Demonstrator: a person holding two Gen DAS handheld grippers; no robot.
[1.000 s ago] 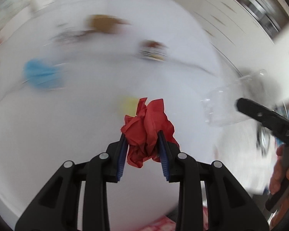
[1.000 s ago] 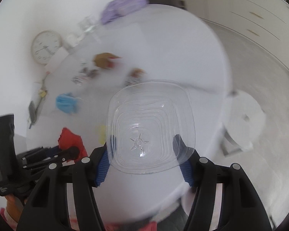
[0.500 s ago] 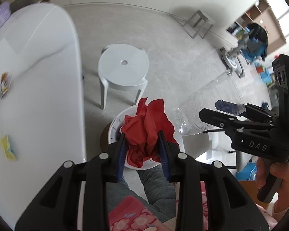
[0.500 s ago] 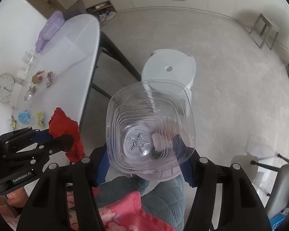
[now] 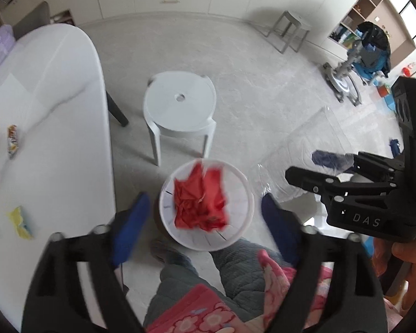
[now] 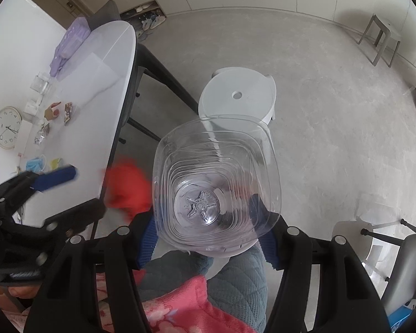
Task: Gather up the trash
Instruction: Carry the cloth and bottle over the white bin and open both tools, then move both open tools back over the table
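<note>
Beside the white bench (image 5: 55,127), the left gripper (image 5: 202,211), which carried the red crumpled paper (image 5: 199,202) clamped, is opening and the paper drops free into the white bin (image 5: 246,211), while only the right wrist view shows the right gripper's (image 6: 208,238) fingers (image 6: 148,240) squeezing the clear plastic bottle (image 6: 216,183).

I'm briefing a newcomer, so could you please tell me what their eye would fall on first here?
A crumpled red paper drops over the white bin, between the opening jaws of the left gripper. Beside it, the right gripper clamps a clear plastic bottle, bottom toward the camera.
</note>
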